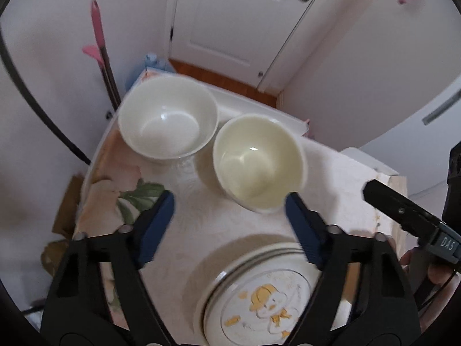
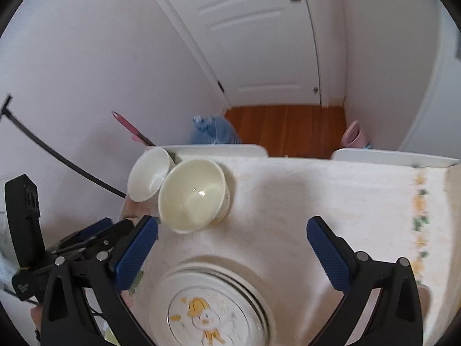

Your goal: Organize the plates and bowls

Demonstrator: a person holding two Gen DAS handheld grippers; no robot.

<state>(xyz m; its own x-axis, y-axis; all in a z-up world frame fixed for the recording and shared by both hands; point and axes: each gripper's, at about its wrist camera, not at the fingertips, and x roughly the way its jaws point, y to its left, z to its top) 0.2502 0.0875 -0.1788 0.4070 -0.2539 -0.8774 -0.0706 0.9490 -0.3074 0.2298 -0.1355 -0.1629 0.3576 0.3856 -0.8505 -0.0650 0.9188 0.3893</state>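
Observation:
A white bowl (image 1: 167,121) and a cream bowl (image 1: 259,161) stand side by side at the far left of the table. Nearer to me lies a stack of plates (image 1: 259,302) with a yellow duck picture on top. My left gripper (image 1: 229,201) hangs open above the cloth between the plates and the bowls, its right fingertip close to the cream bowl, with nothing held. In the right wrist view my right gripper (image 2: 232,222) is open and empty above the plates (image 2: 213,305), with the cream bowl (image 2: 193,196) and the white bowl (image 2: 149,173) just beyond its left finger.
A pale patterned cloth (image 2: 317,201) covers the table. Two white chair backs (image 2: 219,150) (image 2: 394,157) stand at its far edge. Beyond are a white door (image 2: 259,43), wood floor, a blue water bottle (image 2: 213,129) and a pink-handled broom (image 1: 98,31) against the wall.

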